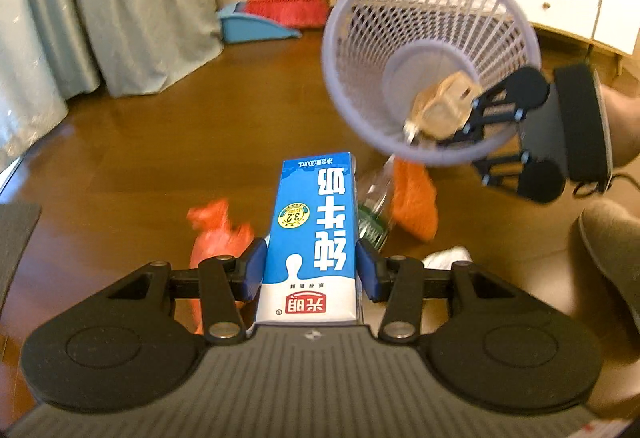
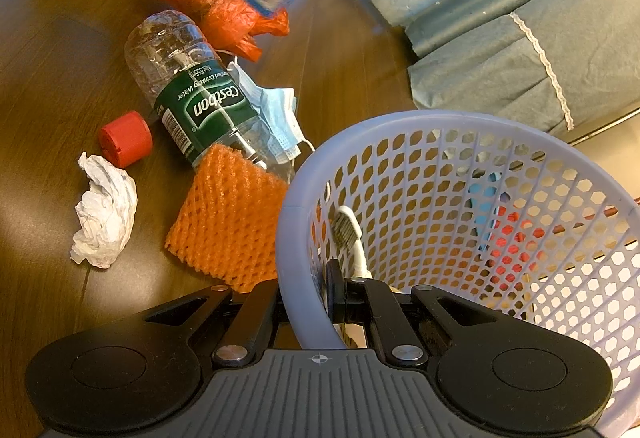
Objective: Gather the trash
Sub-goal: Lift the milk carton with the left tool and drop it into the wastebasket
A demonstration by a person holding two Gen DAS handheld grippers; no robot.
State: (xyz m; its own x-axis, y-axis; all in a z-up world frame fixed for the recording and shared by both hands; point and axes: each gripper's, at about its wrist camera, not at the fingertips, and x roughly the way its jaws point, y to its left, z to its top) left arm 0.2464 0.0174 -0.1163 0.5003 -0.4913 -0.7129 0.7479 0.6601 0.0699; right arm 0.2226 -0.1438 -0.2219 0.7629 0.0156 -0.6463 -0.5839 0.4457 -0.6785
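Above the brown wooden floor [image 1: 160, 142], the left gripper [image 1: 310, 270] is clenched on a blue-and-white milk carton [image 1: 310, 238]. The right gripper [image 2: 308, 302] pinches the rim of a tilted lavender plastic mesh basket [image 2: 460, 198], one finger inside, one outside. Near the basket on the floor lie a clear plastic water bottle [image 2: 192, 90], orange foam netting [image 2: 228, 218], a red cap [image 2: 126, 138] and crumpled white tissue [image 2: 104, 214].

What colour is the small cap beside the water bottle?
Red cap; the right wrist view shows it best.
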